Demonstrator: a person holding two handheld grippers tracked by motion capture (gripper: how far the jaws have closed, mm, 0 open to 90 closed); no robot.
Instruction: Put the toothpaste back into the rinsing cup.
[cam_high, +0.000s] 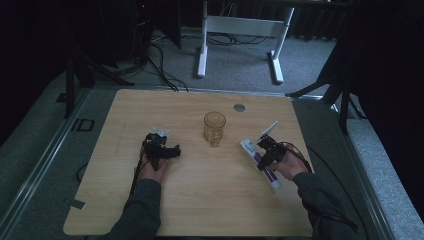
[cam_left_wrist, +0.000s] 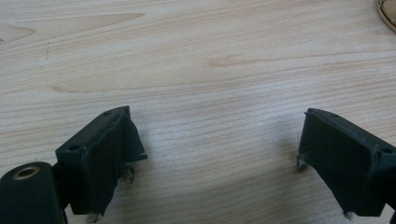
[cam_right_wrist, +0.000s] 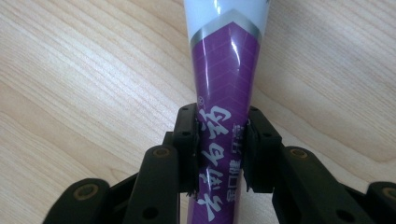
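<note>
Nearest, at the bottom of the high view, two grey-sleeved forearms enter. Lower right of centre, the right tongs (cam_high: 266, 156) are clamped on the purple-and-white plastic toothpaste tube (cam_high: 265, 169), which lies flat on the light wooden surface (cam_high: 210, 200). In the right gripper view both pads press the tube's (cam_right_wrist: 224, 84) purple printed section from either side, the white end pointing to the top of frame. Judgement: gripping across the narrow width suits a lift without rolling. Left of centre, the left tongs (cam_high: 161, 149) rest low on the surface, spread wide, holding nothing; bare wood shows between them (cam_left_wrist: 219, 158). Farther up, at centre, an amber ribbed glass tumbler (cam_high: 214, 128) stands upright, apart from both tongs. Possibly the tube's destination; unconfirmed. Beyond, a small grey round disc (cam_high: 239, 107) sits near the far edge.
</note>
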